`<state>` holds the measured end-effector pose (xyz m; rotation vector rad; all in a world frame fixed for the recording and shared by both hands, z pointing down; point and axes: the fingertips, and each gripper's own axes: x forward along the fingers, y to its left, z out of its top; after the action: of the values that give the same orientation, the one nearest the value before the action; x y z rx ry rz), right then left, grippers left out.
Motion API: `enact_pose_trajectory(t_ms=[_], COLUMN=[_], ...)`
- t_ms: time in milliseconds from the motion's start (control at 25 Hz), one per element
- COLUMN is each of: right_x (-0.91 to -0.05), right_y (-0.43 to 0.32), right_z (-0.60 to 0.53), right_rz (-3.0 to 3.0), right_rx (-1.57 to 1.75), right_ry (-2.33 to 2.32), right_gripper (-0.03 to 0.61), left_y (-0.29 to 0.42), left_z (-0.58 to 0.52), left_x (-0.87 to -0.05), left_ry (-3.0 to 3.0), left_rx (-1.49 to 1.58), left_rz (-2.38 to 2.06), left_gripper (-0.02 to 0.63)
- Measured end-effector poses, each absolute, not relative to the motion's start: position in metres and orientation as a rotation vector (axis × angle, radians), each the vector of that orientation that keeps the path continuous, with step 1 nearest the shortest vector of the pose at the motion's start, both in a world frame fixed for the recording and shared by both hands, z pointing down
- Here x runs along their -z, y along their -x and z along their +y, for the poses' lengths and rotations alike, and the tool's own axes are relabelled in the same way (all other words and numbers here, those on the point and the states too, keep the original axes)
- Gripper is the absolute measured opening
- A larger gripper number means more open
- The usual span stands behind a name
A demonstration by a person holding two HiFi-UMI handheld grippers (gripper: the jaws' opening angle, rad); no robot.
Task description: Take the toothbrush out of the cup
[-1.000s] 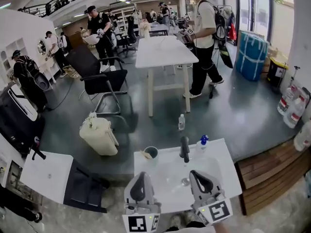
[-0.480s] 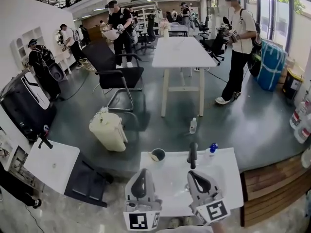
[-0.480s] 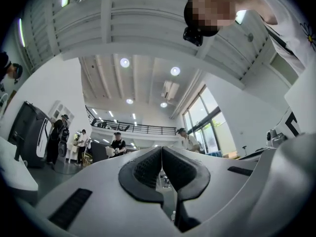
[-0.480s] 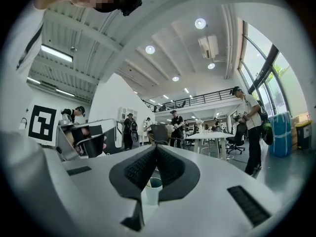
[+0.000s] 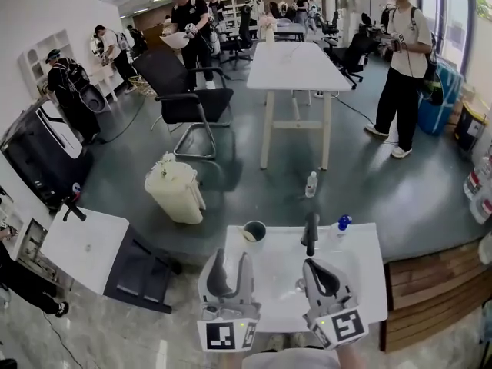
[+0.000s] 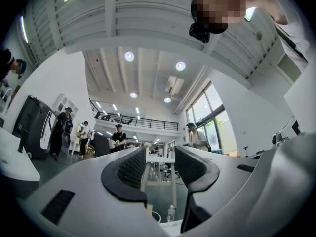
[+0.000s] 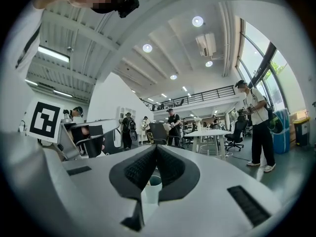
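Compared with a second ago, our left hand-held gripper (image 5: 231, 259) no longer has its jaws pressed together. They are opening now with nothing between them (through the gap its own view shows only the room beyond, with the cup's rim low down and farther off). The view from the head has also shifted a little, so the white worktop (image 5: 365, 271) sits slightly differently in front of us. Our right hand-held gripper (image 5: 314, 268) has its jaws closed on nothing, and its tips point toward the cup (image 5: 254, 231). That cup stands at the worktop's far left corner, to the left of the dark faucet (image 5: 310, 233) and well apart from both grippers. The toothbrush (image 5: 247, 236) shows only as a pale bit leaning at the cup's left rim, so it is inside the cup and untouched. We judge that the task has barely begun, since the opening jaws look like preparation for a grasp. We have yet to reach across the worktop, close on the brush handle and lift it clear of the cup.
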<state>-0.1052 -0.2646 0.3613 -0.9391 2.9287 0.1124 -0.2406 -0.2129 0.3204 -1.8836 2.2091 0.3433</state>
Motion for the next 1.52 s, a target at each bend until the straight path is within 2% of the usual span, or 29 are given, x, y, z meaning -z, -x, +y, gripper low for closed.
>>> enact_pose_trajectory(t_ms=[280, 560, 920, 1320, 1520], right_x=[-0.371, -0.384, -0.383, -0.387, -0.383], right_y=[0.096, 0.079, 0.053, 0.046, 0.043], right_z=[-0.266, -0.268, -0.273, -0.271, -0.266], right_rz=[2.953, 2.963, 2.943, 2.952, 2.948], right_rx=[-0.062, -0.050, -0.043, -0.072, -0.057], right_ry=[0.986, 1.047, 1.144, 1.175, 1.173], right_gripper=[0.012, 0.012, 0.012, 0.012, 0.012], left_y=[0.246, 0.270, 0.279, 0.283, 0.293], left_z=[-0.254, -0.294, -0.324, -0.335, -0.334], left_x=[-0.377, -0.454, -0.492, -0.527, -0.528], left_ry=[1.916, 1.999, 1.925, 1.870, 1.858], left_rx=[-0.320, -0.421, -0.320, -0.143, -0.277], left_rz=[2.384, 2.683, 2.841, 2.921, 2.964], left_gripper=[0.190, 0.204, 0.202, 0.181, 0.098])
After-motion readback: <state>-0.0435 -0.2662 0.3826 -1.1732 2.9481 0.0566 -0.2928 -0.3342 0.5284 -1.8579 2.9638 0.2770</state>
